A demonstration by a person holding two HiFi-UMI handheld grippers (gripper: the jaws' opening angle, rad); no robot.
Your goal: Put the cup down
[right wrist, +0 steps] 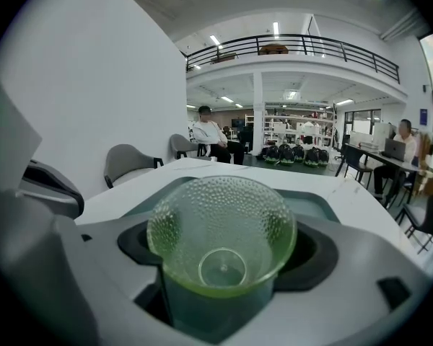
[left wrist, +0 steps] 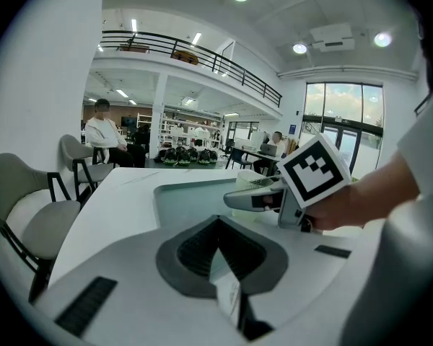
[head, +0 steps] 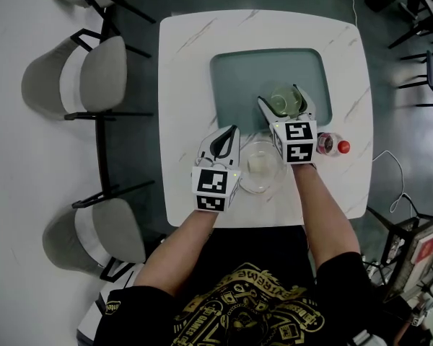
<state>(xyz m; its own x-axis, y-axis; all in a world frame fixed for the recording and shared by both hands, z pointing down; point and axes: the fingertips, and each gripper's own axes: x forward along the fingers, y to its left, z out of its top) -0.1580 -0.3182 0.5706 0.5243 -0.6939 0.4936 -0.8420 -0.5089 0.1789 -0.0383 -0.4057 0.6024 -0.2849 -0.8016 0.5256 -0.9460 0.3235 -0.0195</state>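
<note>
– So, fingers first: what's the right pair doing?
– Right gripper (head: 281, 96) fingers (right wrist: 314, 247) are spread to cup width and clamped on one green translucent dimpled plastic cup (right wrist: 221, 233), a pad on each side of its wall. The cup's mouth faces the gripper camera.
– Left pair?
– Left gripper (head: 231, 132) fingers (left wrist: 195, 247) are pressed together at the tips, gripping nothing.
– Where's the cup?
– Over the near right part of one teal rectangular tray (head: 238, 78). Can't tell whether its base touches the tray.
– Counts?
– Two grippers, one cup, one tray, one clear glass bowl (head: 262, 171), one clear plastic bottle with a red cap (head: 332, 146), one white marble-patterned square table (head: 187, 63). Grey padded chairs (head: 86, 74): three down the table's left side, a fourth clipped at the top edge.
– Layout?
– Tray is mid-table. Bowl sits on bare tabletop just in front of the tray, between the two grippers. Bottle lies on its side just right of the right gripper's marker cube.
– Arms?
– Both bare forearms come in from the near edge, with black short sleeves. Right reaches further, its gripper pointing forward across the tray's near edge. Left sits back, left of the bowl, angled forward and slightly right, tips about at the tray's near edge.
</note>
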